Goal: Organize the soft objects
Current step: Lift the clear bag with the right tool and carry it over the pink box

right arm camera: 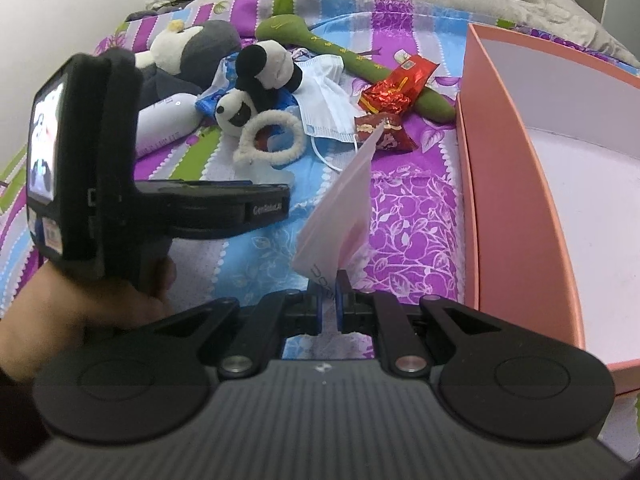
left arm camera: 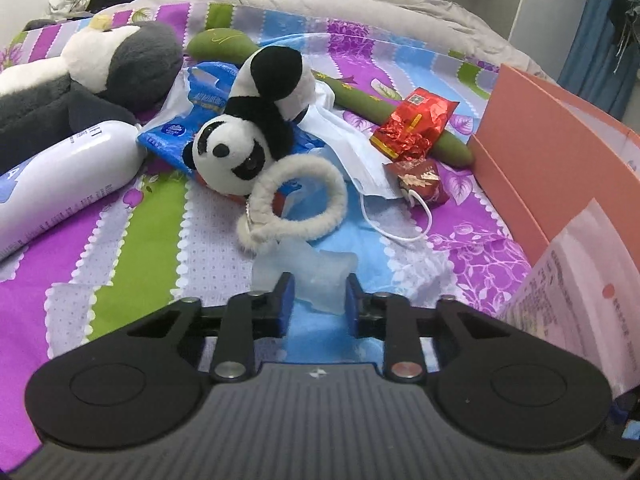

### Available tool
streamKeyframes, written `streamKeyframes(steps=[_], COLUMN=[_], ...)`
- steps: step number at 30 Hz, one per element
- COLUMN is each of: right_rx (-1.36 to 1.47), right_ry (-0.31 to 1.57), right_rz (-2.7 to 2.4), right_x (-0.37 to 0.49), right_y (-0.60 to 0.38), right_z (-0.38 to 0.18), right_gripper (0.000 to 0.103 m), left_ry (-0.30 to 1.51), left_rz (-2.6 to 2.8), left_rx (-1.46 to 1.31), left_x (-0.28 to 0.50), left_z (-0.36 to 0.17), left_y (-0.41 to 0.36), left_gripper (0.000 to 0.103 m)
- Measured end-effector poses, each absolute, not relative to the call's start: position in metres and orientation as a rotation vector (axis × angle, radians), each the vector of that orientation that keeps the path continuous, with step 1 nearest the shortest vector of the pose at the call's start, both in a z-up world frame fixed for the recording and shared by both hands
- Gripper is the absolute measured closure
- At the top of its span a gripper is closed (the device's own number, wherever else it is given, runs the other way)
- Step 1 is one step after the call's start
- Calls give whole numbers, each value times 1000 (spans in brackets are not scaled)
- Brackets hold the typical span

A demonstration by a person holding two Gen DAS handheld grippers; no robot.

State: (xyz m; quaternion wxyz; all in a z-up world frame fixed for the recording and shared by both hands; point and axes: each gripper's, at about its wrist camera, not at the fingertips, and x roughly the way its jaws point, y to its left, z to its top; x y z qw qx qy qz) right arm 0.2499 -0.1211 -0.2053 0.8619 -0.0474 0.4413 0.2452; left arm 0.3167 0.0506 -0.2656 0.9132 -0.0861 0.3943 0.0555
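In the left wrist view my left gripper (left arm camera: pixel 319 285) has its blue pads pressed on a translucent, pale soft piece (left arm camera: pixel 308 266) that lies on the striped bedsheet (left arm camera: pixel 152 216). A furry ring (left arm camera: pixel 296 196) touches the piece's far end, and a small panda plush (left arm camera: pixel 248 136) lies just behind it. My right gripper (right arm camera: pixel 330 285) is shut on the corner of a thin pink packet (right arm camera: pixel 344 216), held up left of the pink box (right arm camera: pixel 520 184). The right wrist view shows the left gripper (right arm camera: pixel 280 196) from the side, low over the sheet, with a hand (right arm camera: pixel 80 300) on its handle.
Behind the panda lie a white face mask (left arm camera: pixel 352 148), red foil packets (left arm camera: pixel 412 124), a long green plush (left arm camera: pixel 360 96) and a blue tissue pack (left arm camera: pixel 192 120). A white bottle (left arm camera: pixel 68 176) and a big grey-white plush (left arm camera: pixel 120 60) lie left. A grey duvet (left arm camera: pixel 360 8) covers the far bed.
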Motion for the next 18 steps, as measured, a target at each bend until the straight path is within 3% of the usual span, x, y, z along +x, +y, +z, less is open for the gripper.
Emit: streamKeyframes(steps=[9, 18], right_rx=[-73, -26], right_ry=[875, 822], right_rz=[521, 538], right_x=[235, 208], right_y=[-129, -142], right_z=[-175, -136], right_gripper=[93, 93], left_ry=[800, 780], left_rz=[106, 68], left_rx=[-240, -247], left_x=[282, 222], left_z=[-234, -168], left_y=[54, 44], left_gripper=[81, 80])
